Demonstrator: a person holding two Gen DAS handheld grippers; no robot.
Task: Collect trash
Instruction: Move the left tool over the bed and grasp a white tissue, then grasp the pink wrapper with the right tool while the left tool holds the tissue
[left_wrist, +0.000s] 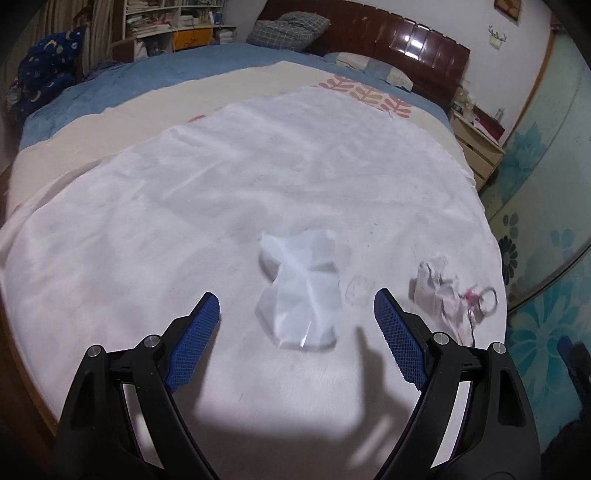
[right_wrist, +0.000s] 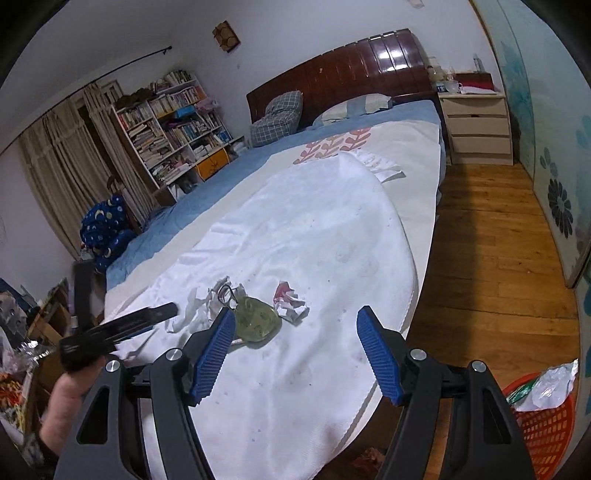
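Hovering over the white sheet (left_wrist: 258, 177) on the bed, the left gripper (left_wrist: 297, 308) has its fingers (left_wrist: 194, 343) spread wide with nothing between the pads; a crumpled translucent plastic bag (left_wrist: 301, 291) lies just ahead, centred in the gap. The right gripper (right_wrist: 295, 332) is also open and empty, aimed along the bed's near corner.

Trash seen, 4 items: the plastic bag, a crumpled paper wad (right_wrist: 291, 301) with red print, a greenish clear bag (right_wrist: 256, 317) with a wire loop, and white tissue scraps (right_wrist: 192, 306) beside it. Left view is blurred, so the small clear ring shape (left_wrist: 358, 290) next to the bag may be a lid or only a crease.

Risks:
- Thin bag is flat on soft sheet; closing fingers could pinch the sheet with it and drag the cloth.
- Light paper could be flicked off the bed edge (right_wrist: 413, 314), which is near the wad.
- Both grippers work the same cluster; fingers could collide.

Room: open sheet beyond the trash, wood floor (right_wrist: 491, 251) clear on the right side, and an orange basket (right_wrist: 546, 424) below the corner already holding wrappers.
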